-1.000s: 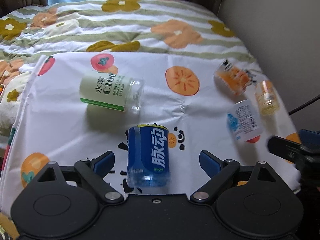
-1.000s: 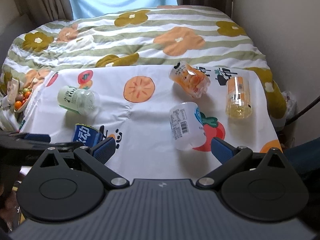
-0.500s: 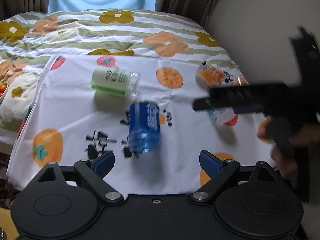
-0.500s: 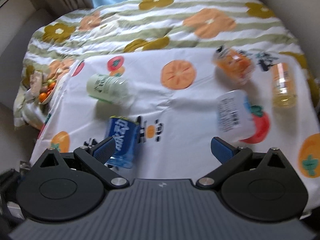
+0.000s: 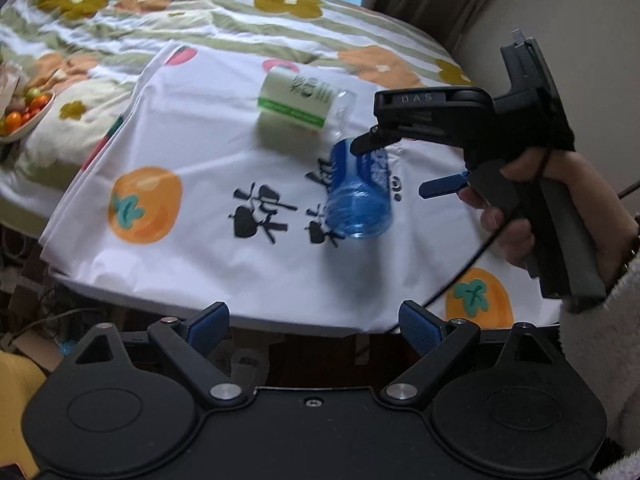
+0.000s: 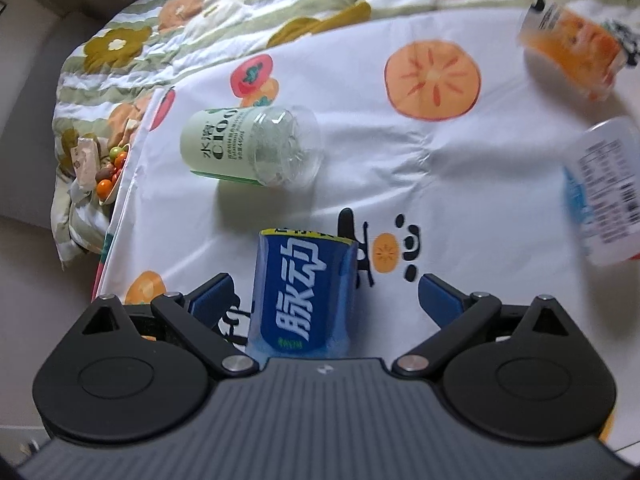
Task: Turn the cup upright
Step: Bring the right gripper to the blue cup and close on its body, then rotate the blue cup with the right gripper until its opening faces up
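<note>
Left wrist view: the left gripper (image 5: 314,320) hangs off the near edge of the cloth (image 5: 200,240), jaws spread wide with nothing between them. Beyond it the blue cup (image 5: 358,196) lies on its side on the white fruit-print cloth, near the middle, its clear base toward the camera. The right gripper (image 5: 404,168), held in a hand (image 5: 560,204), reaches in from the right just above the cup; one black finger crosses the cup's far end and the other, blue-padded, sits to the cup's right, so the jaws are spread. Whether either finger touches the cup cannot be told. A green cup (image 5: 298,102) lies on its side just beyond the blue one. At the far left a bowl (image 5: 28,116) of small fruit rests on the flowered quilt (image 5: 100,24).

Right wrist view: the blue cup (image 6: 302,296) lies between the two blue pads (image 6: 212,300), lengthwise along the fingers, its yellow-rimmed end pointing away. Gaps show on both sides, wider on the right, so the jaws are apart and not pinching. The green cup (image 6: 252,146) lies farther off to the left, clear base turned toward the camera. At the far right an orange cup (image 6: 576,52) lies on its side, and nearer on the right a white cup (image 6: 604,192) with a printed label does too, both blurred.
</note>
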Motion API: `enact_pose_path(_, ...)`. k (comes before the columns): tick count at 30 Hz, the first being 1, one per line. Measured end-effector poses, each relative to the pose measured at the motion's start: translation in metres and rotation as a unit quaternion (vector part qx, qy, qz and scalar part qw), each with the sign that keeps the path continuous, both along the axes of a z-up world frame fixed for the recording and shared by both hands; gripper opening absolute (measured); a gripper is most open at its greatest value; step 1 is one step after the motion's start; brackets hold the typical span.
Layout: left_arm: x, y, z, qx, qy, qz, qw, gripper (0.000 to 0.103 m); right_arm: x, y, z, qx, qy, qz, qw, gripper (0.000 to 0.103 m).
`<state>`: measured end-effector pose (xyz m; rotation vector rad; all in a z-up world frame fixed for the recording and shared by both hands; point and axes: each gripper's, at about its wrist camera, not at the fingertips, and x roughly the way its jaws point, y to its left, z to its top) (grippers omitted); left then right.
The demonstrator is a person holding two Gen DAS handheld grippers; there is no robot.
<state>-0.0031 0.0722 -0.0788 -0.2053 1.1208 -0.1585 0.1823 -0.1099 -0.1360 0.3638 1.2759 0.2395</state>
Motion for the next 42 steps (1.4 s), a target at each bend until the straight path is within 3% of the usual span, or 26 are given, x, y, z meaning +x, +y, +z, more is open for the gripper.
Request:
enact_pose_path(9, 0.004, 0.013, -0.011, -0.004, 0.015, 0.014, 0.9998, 0.094, 0.013, 0.009, -0.02, 0.006, 0.021, -0.012, 1.0, 0.103)
enact_pose_path(14, 0.007, 0.017, -0.014, -0.002, 0.018, 0.018, 0.9997, 0.094, 0.017, 0.01, -0.027, 0.02, 0.034, -0.016, 0.999, 0.087)
enact_pose_path(15, 0.008, 0.017, -0.014, -0.001, 0.019, 0.019, 0.9996, 0.094, 0.017, 0.01, -0.027, 0.024, 0.035, -0.016, 0.999, 0.077)
enact_pose_path(22, 0.013, 0.017, -0.013, 0.003, 0.016, 0.021, 0.9996, 0.094, 0.014, 0.009, -0.019, 0.015, 0.011, -0.006, 1.0, 0.076)
enact_pose_path(25, 0.016, 0.017, -0.013, 0.004, 0.014, 0.022, 0.9997, 0.094, 0.01, 0.008, -0.008, 0.013, -0.016, 0.001, 1.0, 0.076)
enact_pose_path(30, 0.021, 0.013, -0.011, 0.008, 0.009, 0.019, 0.9997, 0.094, -0.003, 0.012, 0.013, -0.006, -0.097, 0.035, 0.995, 0.076)
enact_pose_path(36, 0.026, 0.009, -0.015, 0.012, 0.013, 0.015, 0.9997, 0.094, -0.023, 0.023, 0.018, -0.029, -0.216, 0.084, 0.972, 0.075)
enact_pose_path(42, 0.028, 0.005, -0.024, 0.02, 0.025, 0.01, 0.9994, 0.094, -0.029, 0.031, 0.001, -0.041, -0.275, 0.101, 0.955, 0.075)
